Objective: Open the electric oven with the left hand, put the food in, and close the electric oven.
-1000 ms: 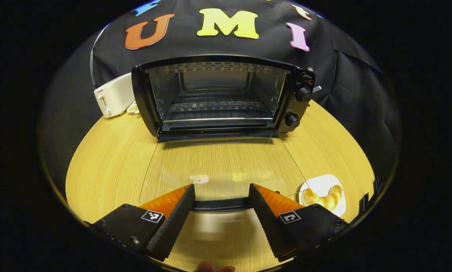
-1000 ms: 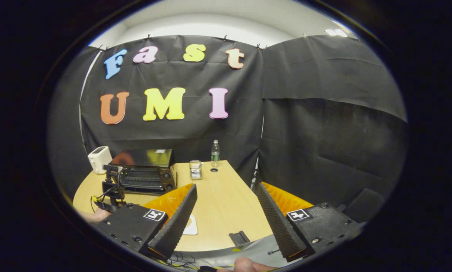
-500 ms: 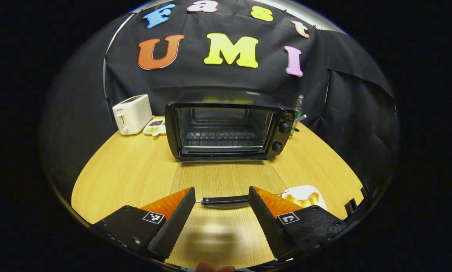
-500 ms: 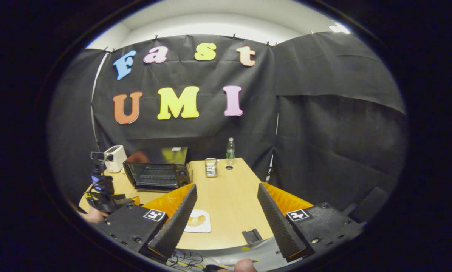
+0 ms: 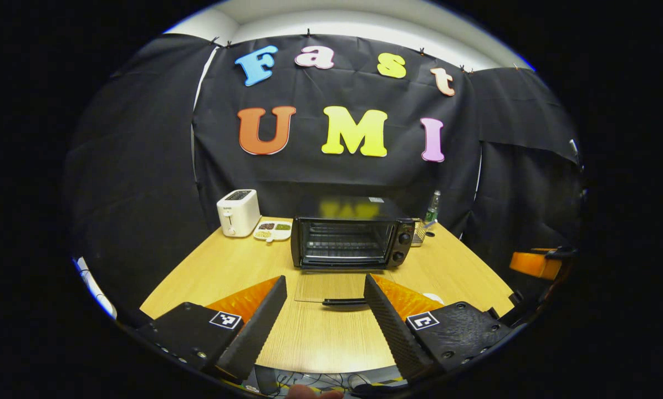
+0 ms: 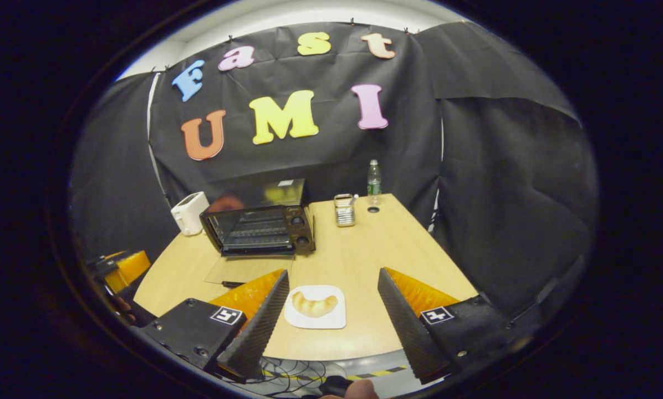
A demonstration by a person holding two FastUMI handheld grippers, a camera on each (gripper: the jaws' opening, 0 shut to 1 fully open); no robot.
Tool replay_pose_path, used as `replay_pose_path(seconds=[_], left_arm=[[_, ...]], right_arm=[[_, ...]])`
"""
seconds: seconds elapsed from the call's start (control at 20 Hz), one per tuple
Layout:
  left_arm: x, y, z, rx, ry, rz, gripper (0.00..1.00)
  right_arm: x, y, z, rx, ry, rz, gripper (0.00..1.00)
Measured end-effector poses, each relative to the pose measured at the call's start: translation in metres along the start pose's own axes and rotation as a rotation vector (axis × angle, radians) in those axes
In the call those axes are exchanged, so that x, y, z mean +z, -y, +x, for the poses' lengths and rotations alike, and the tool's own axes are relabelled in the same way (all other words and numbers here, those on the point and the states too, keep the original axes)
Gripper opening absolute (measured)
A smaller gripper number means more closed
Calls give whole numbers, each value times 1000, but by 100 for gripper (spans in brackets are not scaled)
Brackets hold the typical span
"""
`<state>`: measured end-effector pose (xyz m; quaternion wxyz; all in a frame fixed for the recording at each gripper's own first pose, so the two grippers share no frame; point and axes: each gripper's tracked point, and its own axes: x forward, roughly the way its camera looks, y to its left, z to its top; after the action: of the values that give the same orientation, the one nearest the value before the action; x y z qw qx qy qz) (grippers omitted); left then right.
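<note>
Standing at the near edge of the round wooden table (image 5: 215, 271), I go from left to right. At the far left a white toaster (image 5: 238, 212) is placed near the wall, and just beside it lies a small white tray with snacks (image 5: 273, 230).

The left gripper (image 5: 325, 324) hangs above the near part of the table with its jaws wide apart; they hold nothing and touch nothing. Between its fingers, but farther away, I see the black handle (image 5: 344, 302) of the oven door (image 5: 331, 287), which lies flat and fully open on the table. Behind it the electric oven (image 5: 351, 235) shows its empty rack.

Right of the oven stand a small metal holder (image 6: 343, 209) and a water bottle (image 6: 373, 183), close to the wall.

The right gripper (image 6: 331, 322) also has its jaws wide apart and grips nothing. Framed between its fingers, on the table below and in front of it, is a white plate (image 6: 316, 325) with the croissant (image 6: 314, 305) on it. The plate rests near the front edge, to the right of the open door and apart from it.
</note>
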<state>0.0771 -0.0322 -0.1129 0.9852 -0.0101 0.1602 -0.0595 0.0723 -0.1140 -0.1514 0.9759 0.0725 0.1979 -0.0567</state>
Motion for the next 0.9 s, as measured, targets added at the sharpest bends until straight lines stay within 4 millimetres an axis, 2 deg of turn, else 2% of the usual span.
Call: replay_pose_path(seconds=[0.35,0.5,0.7,0.9], left_arm=[[42,-14,-28,84,49,-9,93],[52,-22,-25,134,62,-21,93],[42,-25,-12,195,18,-45,93],[41,-28,6,243,-18,-41,93]], right_arm=[[-62,-12,78,71,-190,92,97],[-92,-15,110,89,-302,146,96],[-127,-22,146,85,-436,201,92],[-151,-17,180,78,-553,258,86]])
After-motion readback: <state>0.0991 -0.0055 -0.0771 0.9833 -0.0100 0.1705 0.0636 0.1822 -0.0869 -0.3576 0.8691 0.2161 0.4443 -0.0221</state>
